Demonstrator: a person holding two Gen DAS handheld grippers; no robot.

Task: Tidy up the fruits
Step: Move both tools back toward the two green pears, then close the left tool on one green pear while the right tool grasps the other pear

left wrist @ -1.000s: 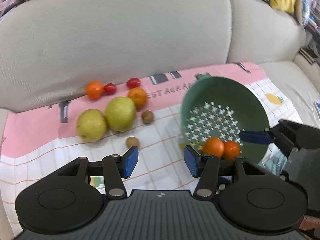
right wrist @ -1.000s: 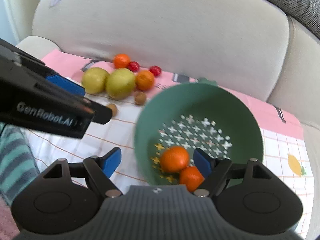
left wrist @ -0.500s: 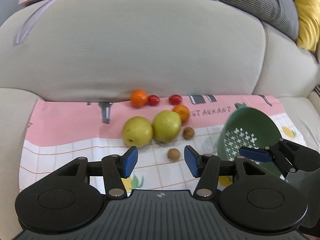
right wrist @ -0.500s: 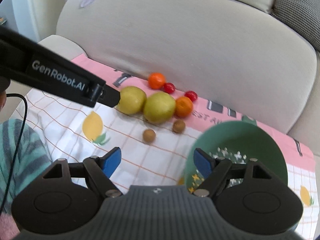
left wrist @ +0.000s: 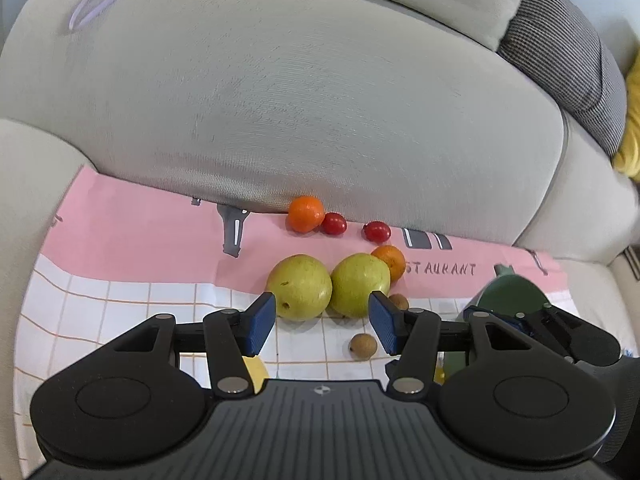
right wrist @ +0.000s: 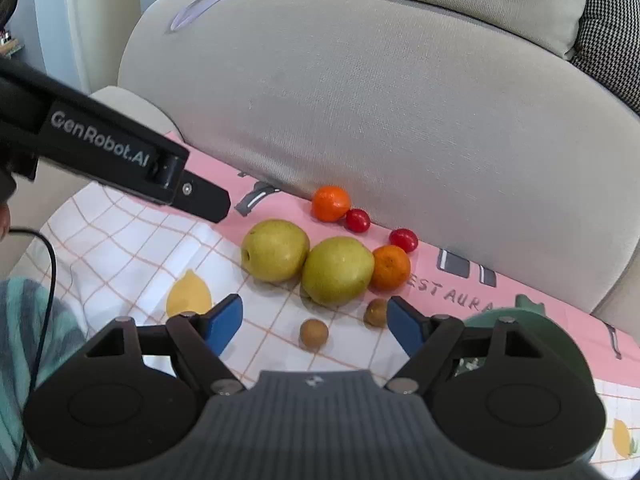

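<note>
in the left wrist view, the left tongs (left wrist: 322,322) stand open and empty over the cloth (left wrist: 120,280) on the sofa (left wrist: 320,100), the two green pears (left wrist: 300,286) just beyond the tips. the green colander (left wrist: 512,296) sits at the right. in the right wrist view, the right tongs (right wrist: 314,324) gape open, empty, a small brown fruit (right wrist: 314,333) between the tips, two oranges (right wrist: 330,203) and cherry tomatoes (right wrist: 357,220) farther off.

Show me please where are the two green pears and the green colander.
Left pear (right wrist: 275,250), right wrist view: middle of its skin.
Right pear (right wrist: 337,271), right wrist view: middle of its skin.
Green colander (left wrist: 508,294), left wrist view: upper wall, above the gripper.
</note>
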